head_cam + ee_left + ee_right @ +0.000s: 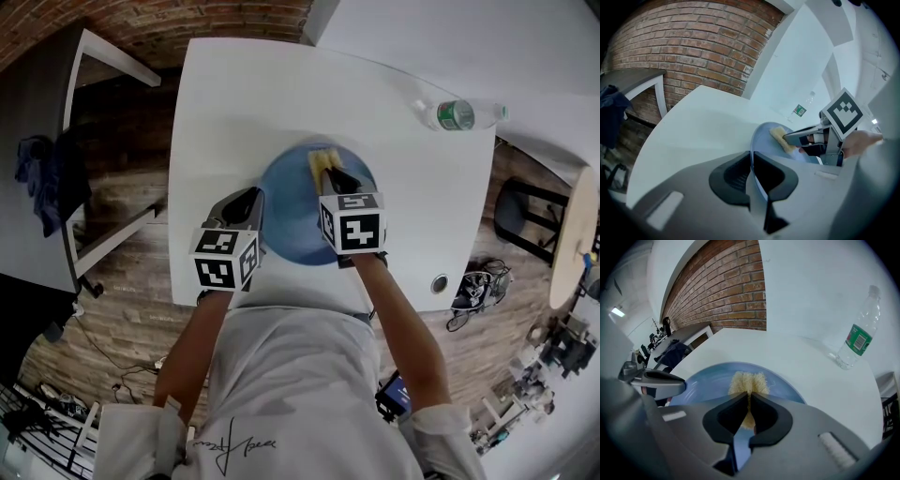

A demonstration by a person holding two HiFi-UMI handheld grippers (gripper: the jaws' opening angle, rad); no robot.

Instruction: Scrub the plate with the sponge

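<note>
A blue plate [292, 225] lies on the white table [244, 103], just ahead of me. My left gripper [253, 199] is shut on the plate's left rim; in the left gripper view the rim [761, 136] runs straight between the jaws of that gripper [751, 158]. My right gripper [335, 175] is shut on a yellow sponge [323, 159] and holds it against the far part of the plate. In the right gripper view the sponge [749, 382] bulges out past the closed right gripper [749, 401] onto the plate [705, 380].
A clear plastic bottle [457, 114] with a green label lies at the table's far right; it shows as the bottle [857, 336] in the right gripper view. A grey desk [37, 94] stands to the left, a black stool [525, 211] to the right. A brick wall is beyond.
</note>
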